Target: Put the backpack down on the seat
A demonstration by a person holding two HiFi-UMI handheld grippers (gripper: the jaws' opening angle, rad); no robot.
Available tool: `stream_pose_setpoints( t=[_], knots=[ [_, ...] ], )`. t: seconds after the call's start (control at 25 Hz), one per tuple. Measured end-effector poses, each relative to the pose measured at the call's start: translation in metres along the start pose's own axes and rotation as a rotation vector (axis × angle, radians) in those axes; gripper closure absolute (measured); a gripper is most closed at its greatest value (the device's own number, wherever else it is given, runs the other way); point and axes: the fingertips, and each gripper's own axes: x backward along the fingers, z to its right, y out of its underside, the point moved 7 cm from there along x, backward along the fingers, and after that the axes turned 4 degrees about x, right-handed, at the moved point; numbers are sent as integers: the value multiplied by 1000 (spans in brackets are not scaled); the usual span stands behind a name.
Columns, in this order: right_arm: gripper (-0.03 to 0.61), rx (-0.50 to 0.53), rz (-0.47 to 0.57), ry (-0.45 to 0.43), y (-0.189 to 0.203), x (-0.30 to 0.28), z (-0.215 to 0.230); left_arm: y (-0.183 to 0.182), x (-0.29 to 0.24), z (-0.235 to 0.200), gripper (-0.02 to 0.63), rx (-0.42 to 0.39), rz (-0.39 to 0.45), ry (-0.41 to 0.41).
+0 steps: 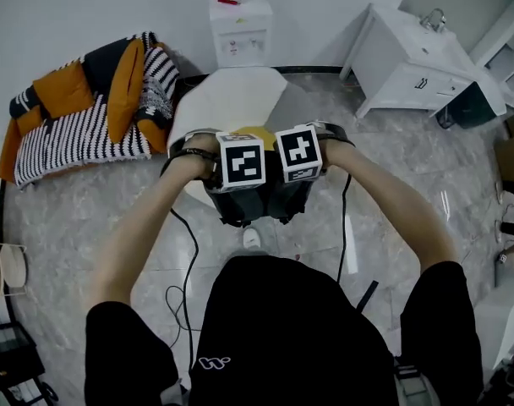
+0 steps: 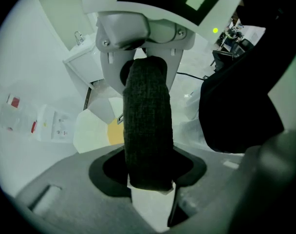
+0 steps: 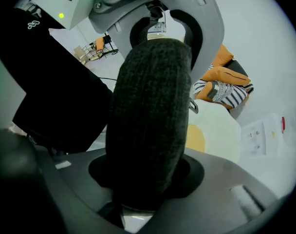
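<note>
A dark backpack [image 1: 259, 200] hangs between my two grippers, just above the near edge of a white seat [image 1: 232, 100] with a yellow patch. My left gripper [image 1: 242, 163] and right gripper [image 1: 299, 153] sit side by side, almost touching, over the bag's top. In the left gripper view the left gripper [image 2: 149, 182] is shut on a dark padded strap [image 2: 148, 126] that runs up to the other gripper. In the right gripper view the right gripper [image 3: 140, 194] clamps the same kind of thick dark strap [image 3: 150, 116]. The seat [image 2: 92, 128] [image 3: 218, 130] shows behind the strap.
A sofa [image 1: 75, 121] with a striped cover and orange cushions stands at the left. A water dispenser [image 1: 238, 28] is behind the seat, a white cabinet [image 1: 413, 66] at the right. Cables [image 1: 185, 299] trail over the marble floor by the person's legs.
</note>
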Motion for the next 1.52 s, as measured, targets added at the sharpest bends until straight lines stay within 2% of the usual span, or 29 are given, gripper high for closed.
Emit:
stream_pose_setpoints(
  t=[0.24,0.52,0.92,1.12,1.52],
  knots=[
    [383,1,-51,8,-6,7,62,25,-3,-58,408,19,56,-2],
    [383,-4,-46,33,1,13,99,29,-2,-96,408,12,58,-22],
    [383,-23,-15,42,37,3,130,8,-25,-136,407,-2,54,3],
    [385,-18,19,17,59,2,148,-6,-32,-159,405,10,43,36],
    [383,40,35,18,86,-6,200,-16,-57,-210,405,68,-5,28]
  ],
)
